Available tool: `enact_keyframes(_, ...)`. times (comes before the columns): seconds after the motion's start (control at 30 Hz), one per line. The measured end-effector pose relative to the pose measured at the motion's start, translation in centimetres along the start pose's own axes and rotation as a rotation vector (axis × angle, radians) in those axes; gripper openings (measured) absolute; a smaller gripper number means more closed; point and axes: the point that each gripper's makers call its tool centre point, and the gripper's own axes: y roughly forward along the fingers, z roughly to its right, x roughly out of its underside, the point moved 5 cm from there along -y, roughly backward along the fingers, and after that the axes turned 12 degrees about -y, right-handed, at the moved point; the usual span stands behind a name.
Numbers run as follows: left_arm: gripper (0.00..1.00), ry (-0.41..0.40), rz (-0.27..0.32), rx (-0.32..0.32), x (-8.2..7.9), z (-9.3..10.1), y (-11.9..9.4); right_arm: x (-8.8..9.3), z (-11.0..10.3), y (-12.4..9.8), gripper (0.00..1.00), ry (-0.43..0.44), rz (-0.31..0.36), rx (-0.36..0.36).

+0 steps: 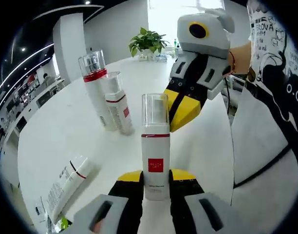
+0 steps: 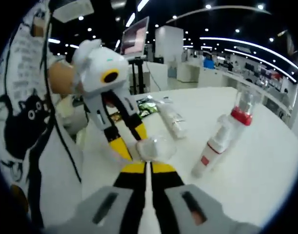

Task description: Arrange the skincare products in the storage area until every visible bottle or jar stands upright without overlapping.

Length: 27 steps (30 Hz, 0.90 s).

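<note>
Bottles [image 1: 107, 100] stand behind the clamped bottle [image 1: 155, 153]; tube [image 1: 66, 185] lies flat.

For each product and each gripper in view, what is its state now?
White pump bottle with clear cap and red square label: upright, between left gripper jaws.
Two white bottles with red bands: upright, touching.
White tube: lying flat.
Right gripper: shut, empty.

Between the left gripper's [image 1: 155, 181] yellow-tipped fingers [image 1: 131, 176] stands a white clear-capped pump bottle [image 1: 155, 156]. Ahead-left, two red-banded white bottles [image 1: 107, 100] block; a lying white tube [image 1: 66, 185] lies left. Bare white table [image 1: 66, 131] between them.
</note>
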Motion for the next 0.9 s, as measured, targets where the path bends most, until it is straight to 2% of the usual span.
enact_keyframes(0.13, 0.19, -0.012, 0.027, 0.001, -0.1, 0.2, 0.1, -0.4, -0.1, -0.4, 0.05, -0.046, 0.003, 0.011)
enact_keyframes(0.27, 0.19, -0.043, 0.071, 0.012, -0.1, 0.5, 0.2, -1.4, -0.2, -0.6, 0.08, -0.037, 0.043, 0.004)
enact_keyframes(0.43, 0.19, -0.074, 0.115, 0.019, 0.4, 0.7, 0.4, -2.2, -0.8, 0.0, 0.09, -0.072, 0.06, -0.003)
enact_keyframes(0.73, 0.19, -0.084, 0.14, 0.004, 0.5, 0.8, 0.9, -2.0, -1.3, 0.4, 0.1, -0.07, 0.065, -0.015)
enact_keyframes(0.9, 0.19, -0.104, 0.163, -0.014, 0.1, 0.4, 1.0, -1.3, -1.5, 0.5, 0.1, -0.074, 0.039, -0.011)
